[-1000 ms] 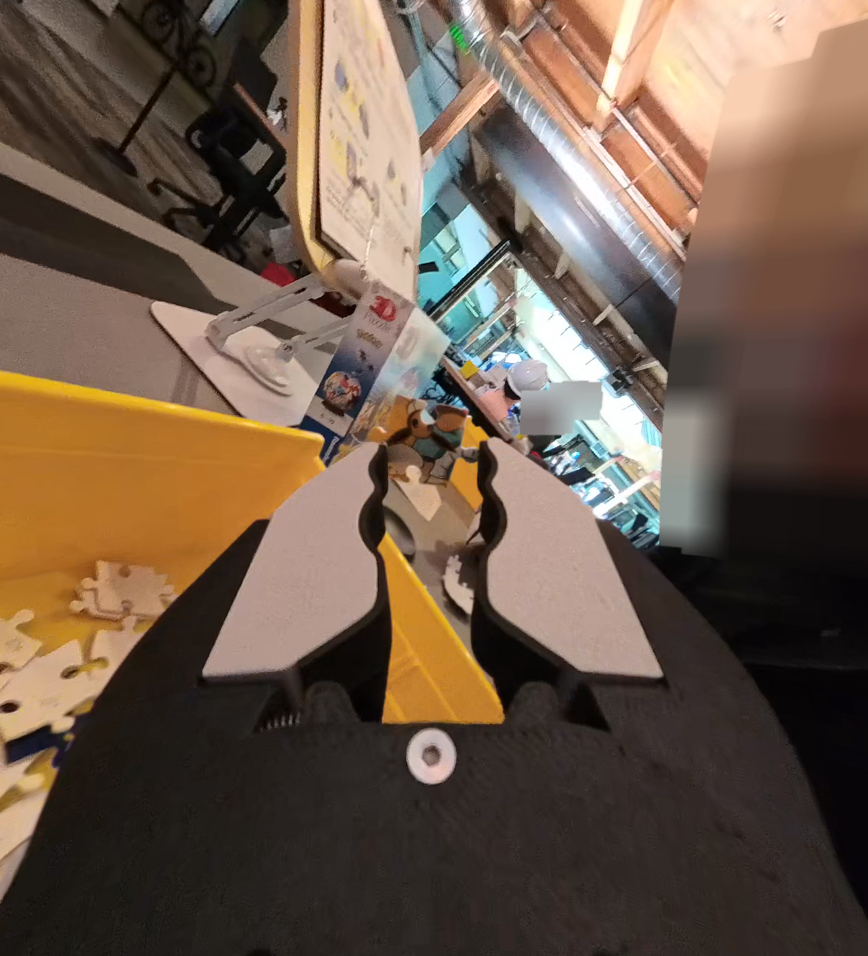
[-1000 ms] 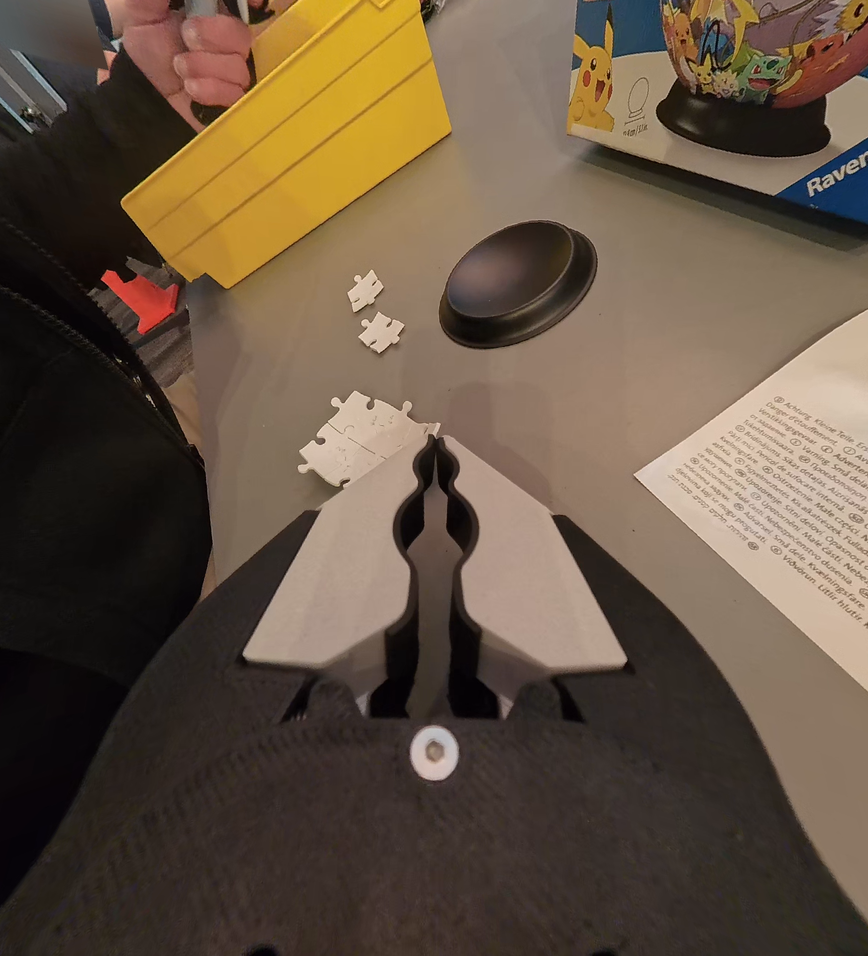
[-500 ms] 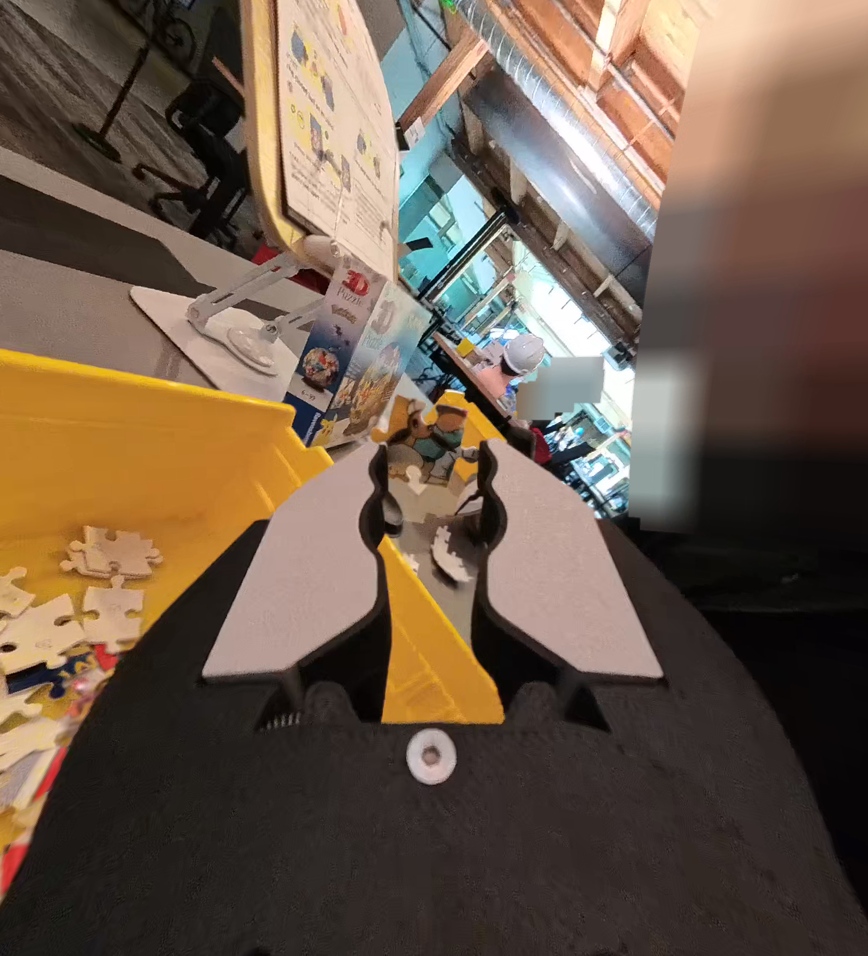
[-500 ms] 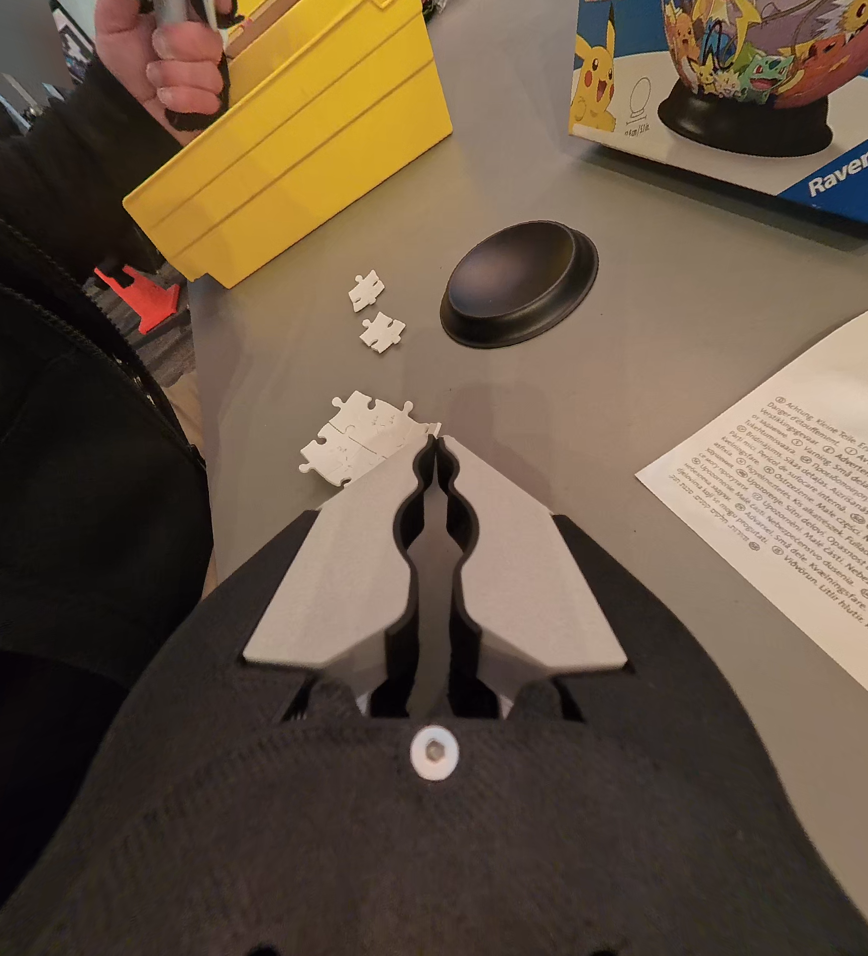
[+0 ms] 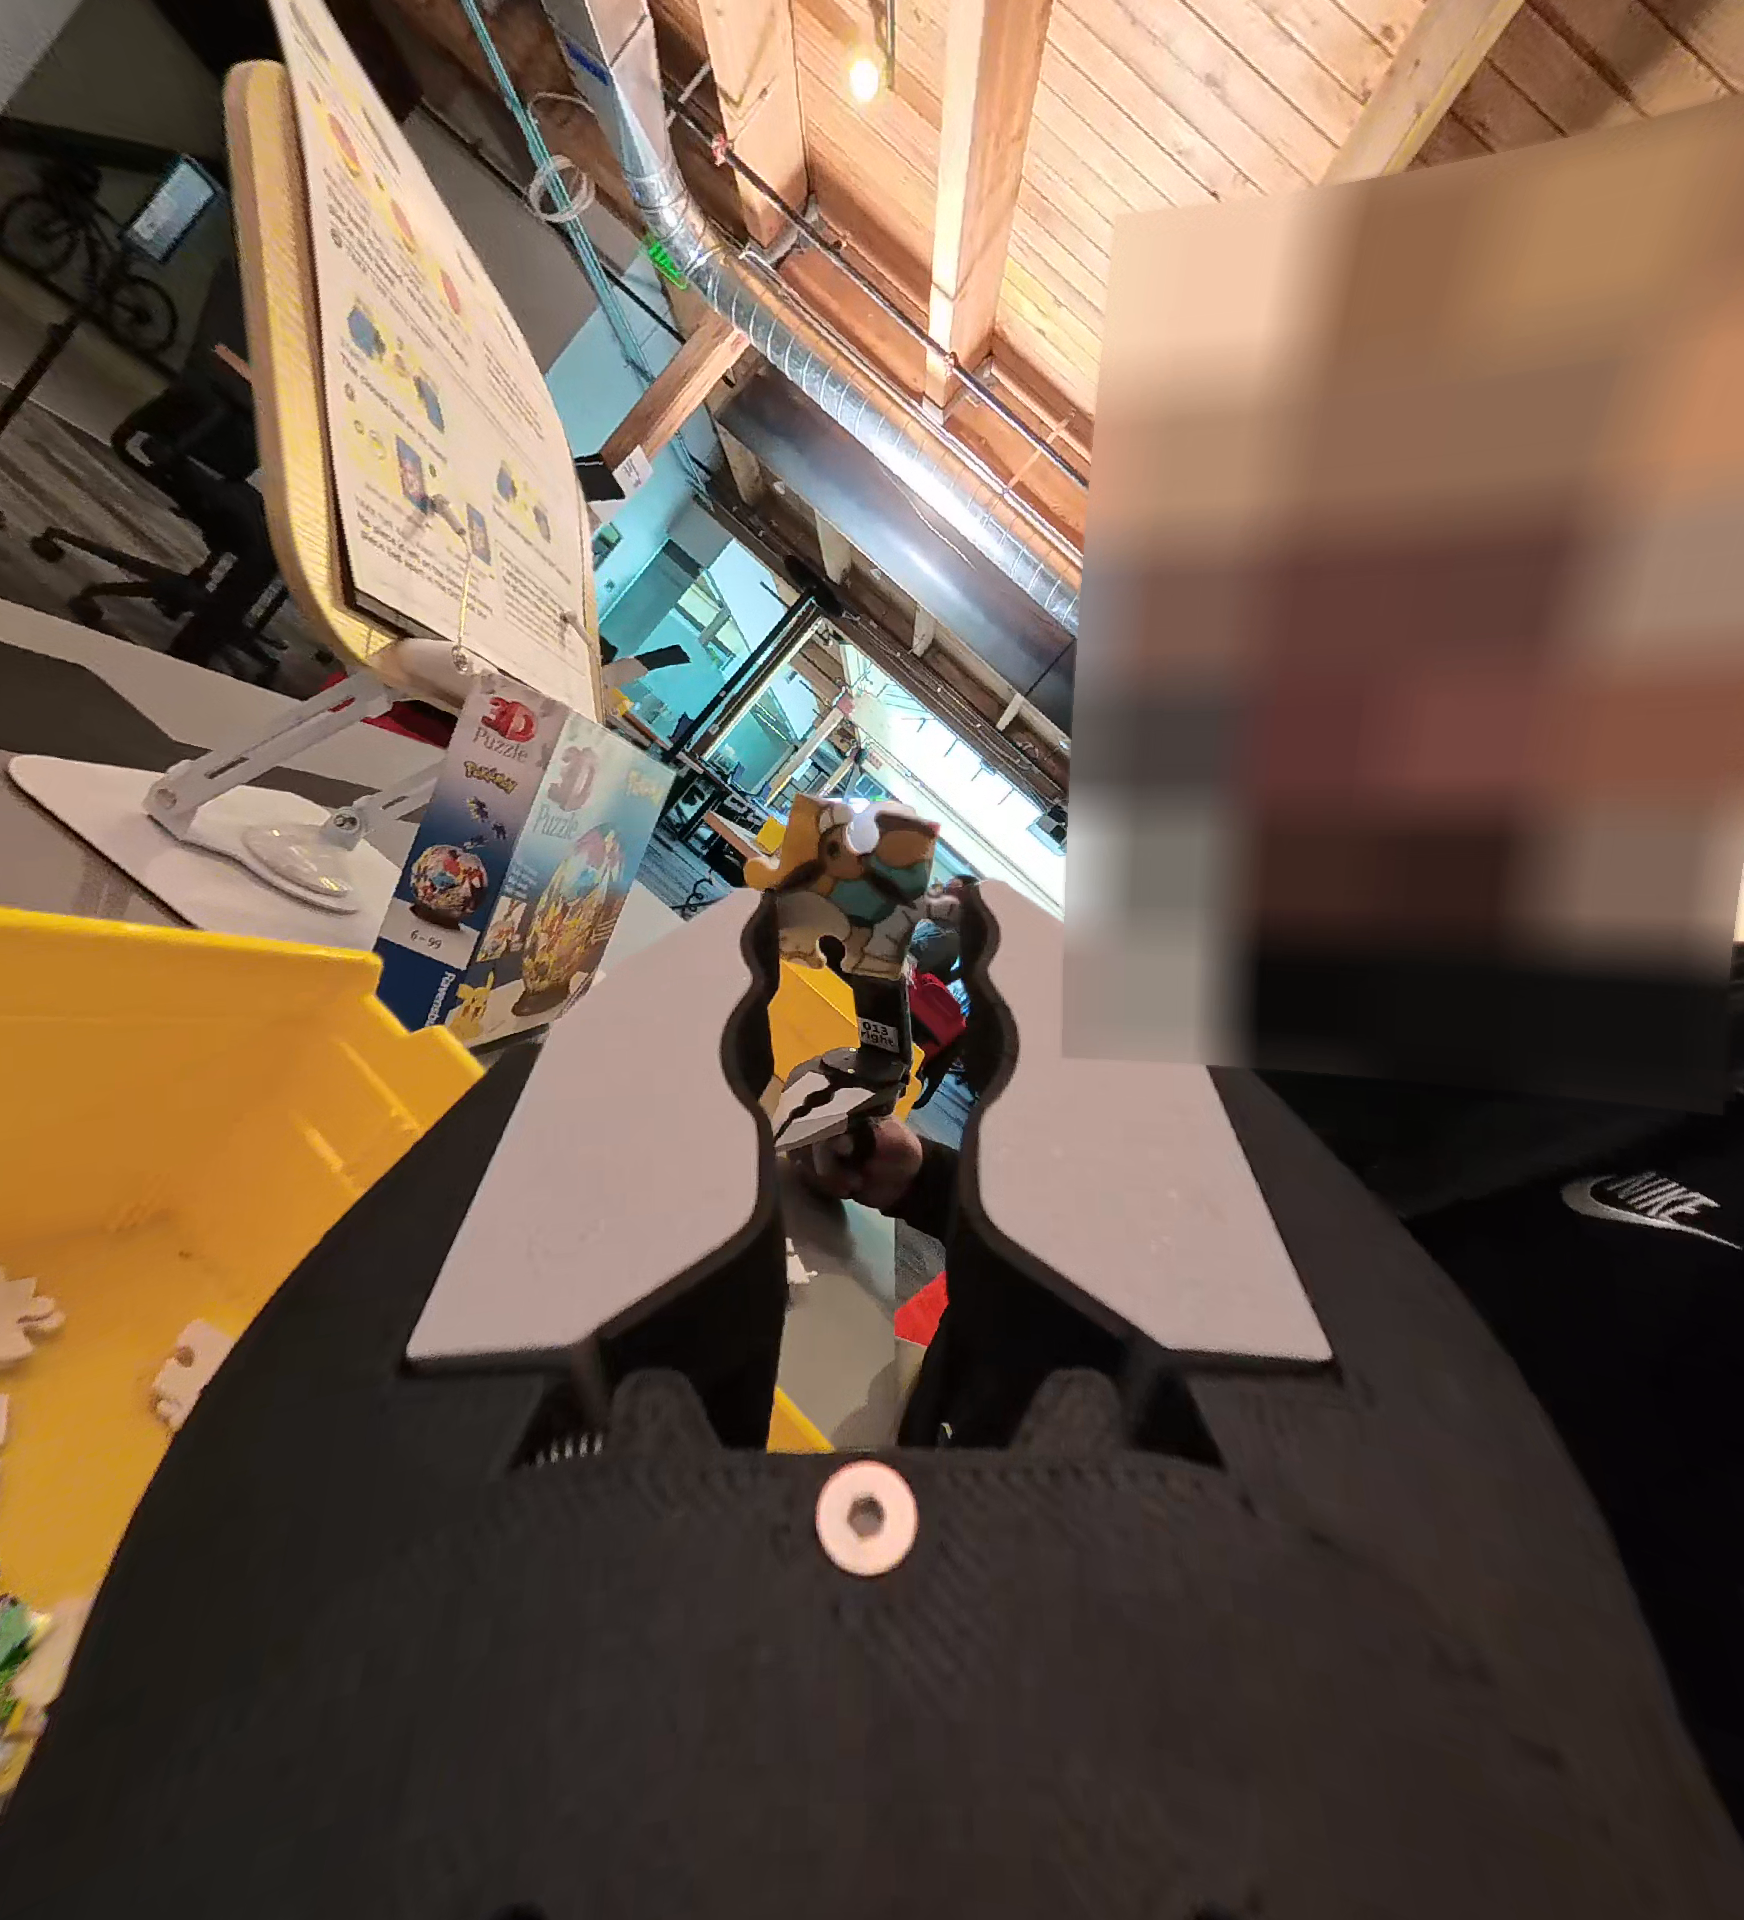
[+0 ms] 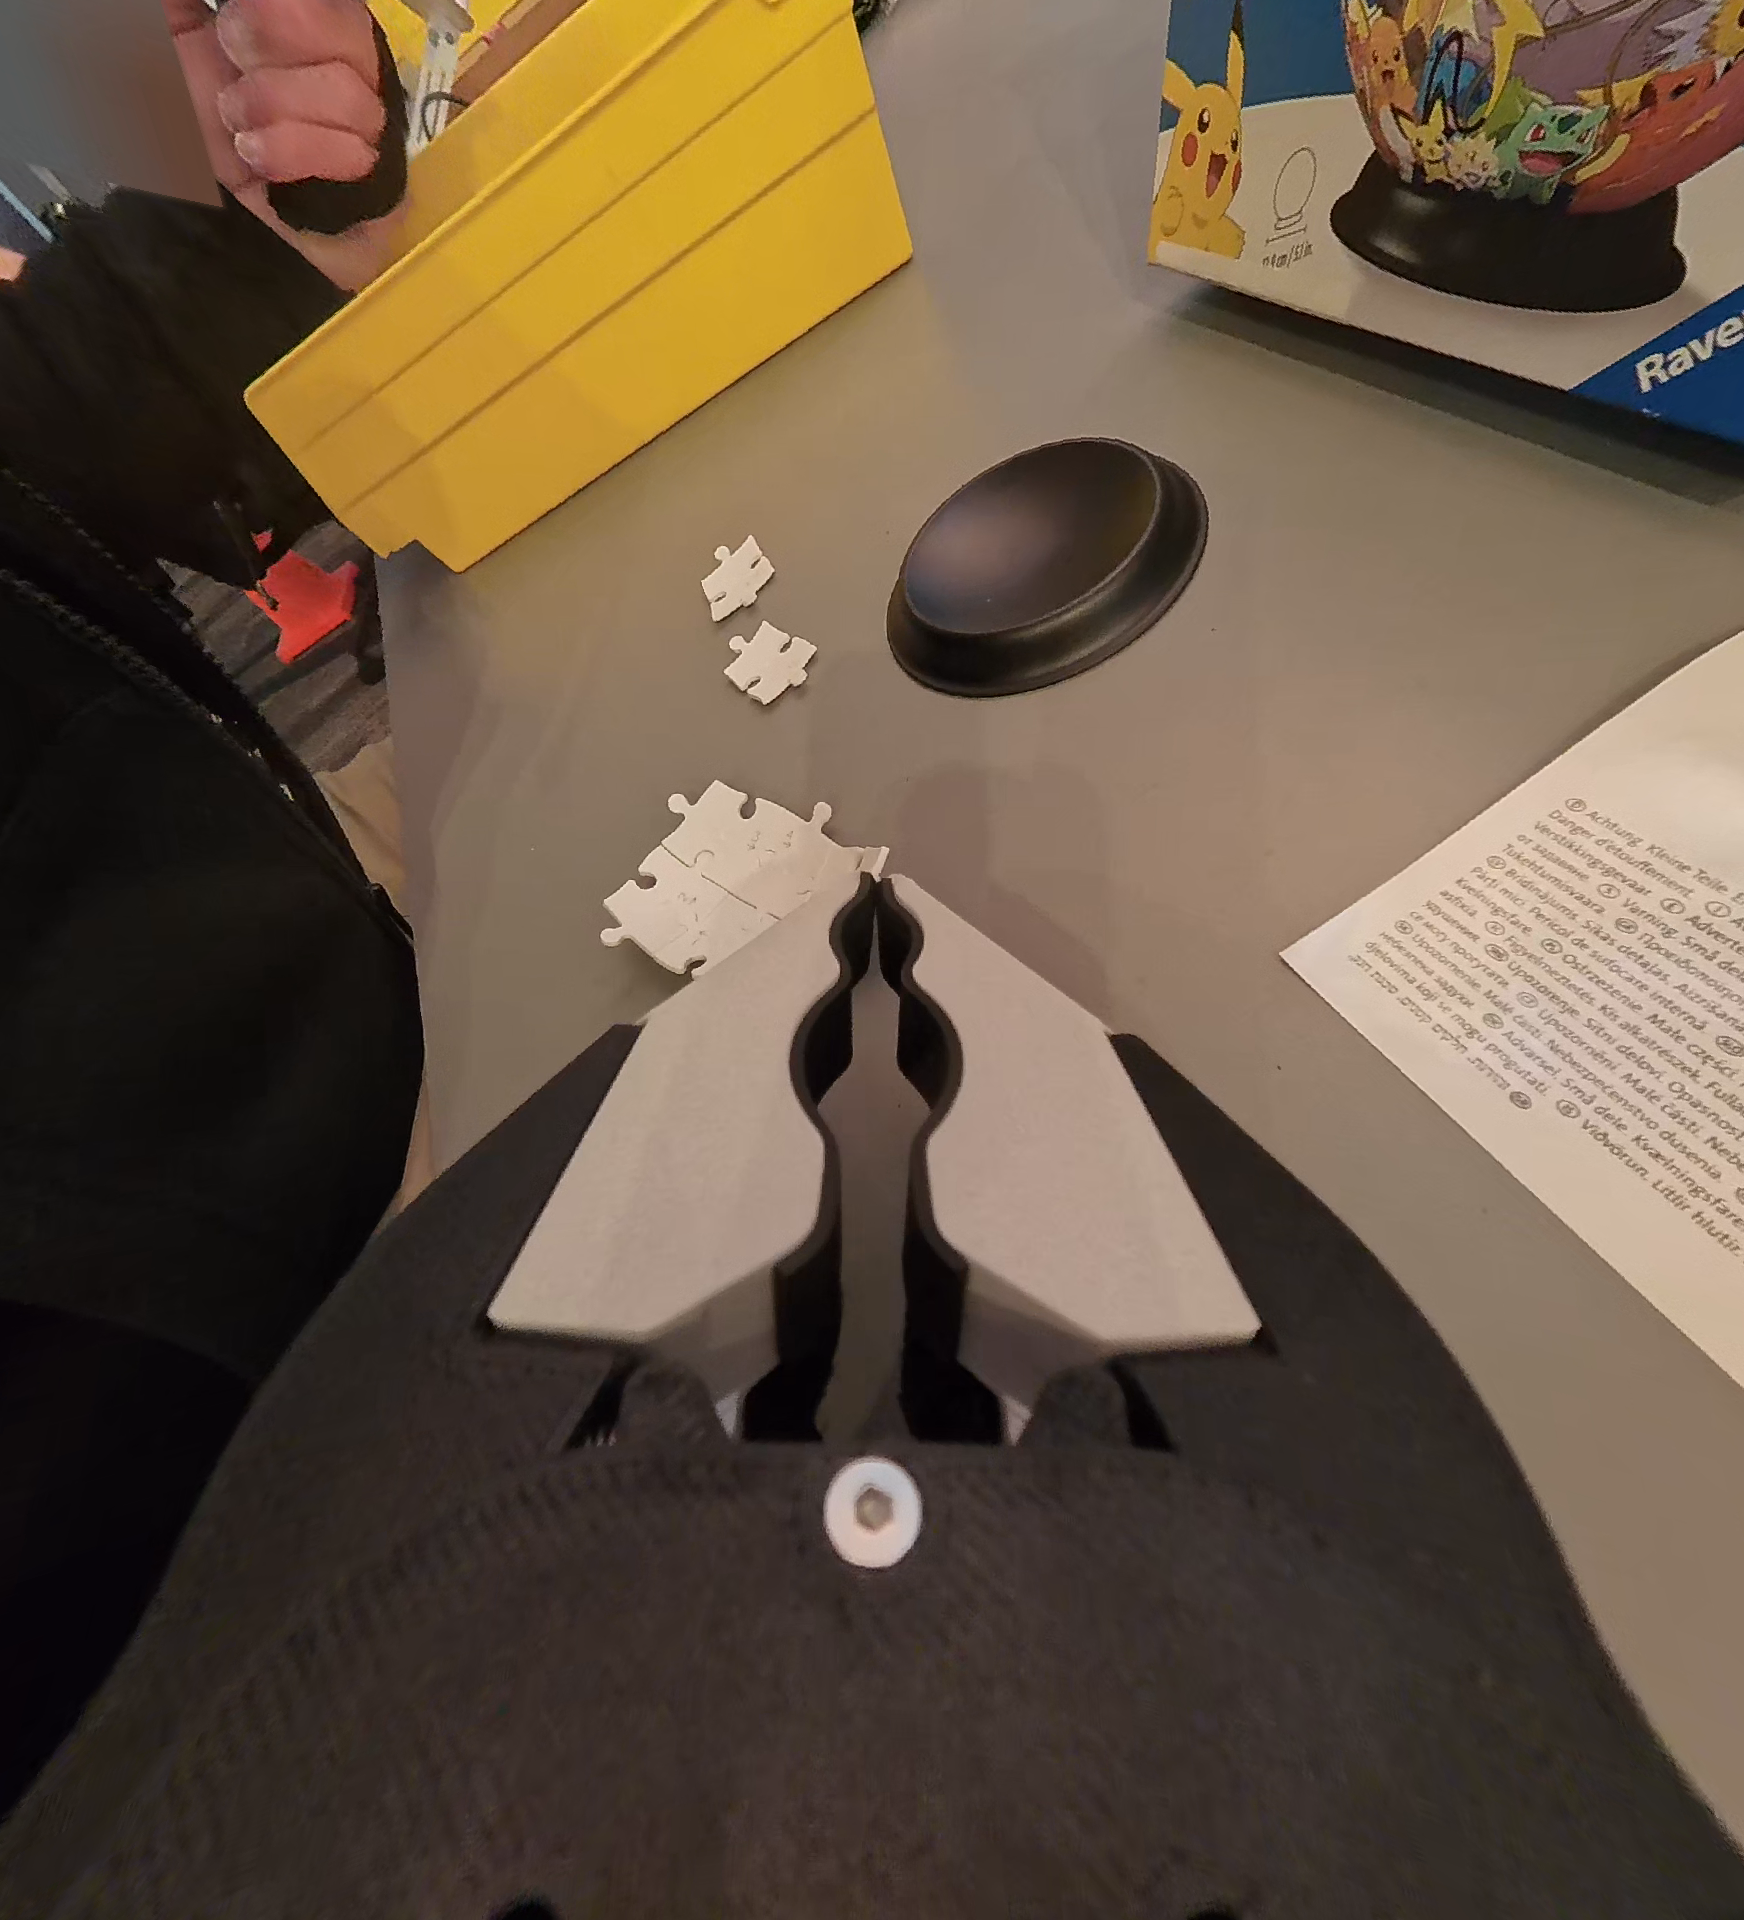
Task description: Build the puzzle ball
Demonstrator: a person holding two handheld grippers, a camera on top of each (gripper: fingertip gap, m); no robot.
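Above the yellow plastic bin (image 5: 172, 1091), left tool (image 5: 863, 914) pinches a printed cardboard puzzle piece (image 5: 852, 883), raised clear, likely for joining. Near the table's front edge (image 6: 1263, 727), right tool (image 6: 873, 888), tips pressed together, empty, beside the joined white pieces (image 6: 733, 883).

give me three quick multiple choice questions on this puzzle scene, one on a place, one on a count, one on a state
1. Where is the black stand?
A. inside the yellow bin
B. on the grey table, right of the two loose pieces
C. on the paper sheet

2. How many loose single white pieces lie beside the stand?
A. two
B. four
C. none

3. What is the left gripper doing?
A. open and empty
B. pressed flat on the table
C. shut on a printed puzzle piece

Answers: 1 B, it sits on bare table. 2 A, two separate pieces show there. 3 C, the piece stands pinched at the fingers' ends.
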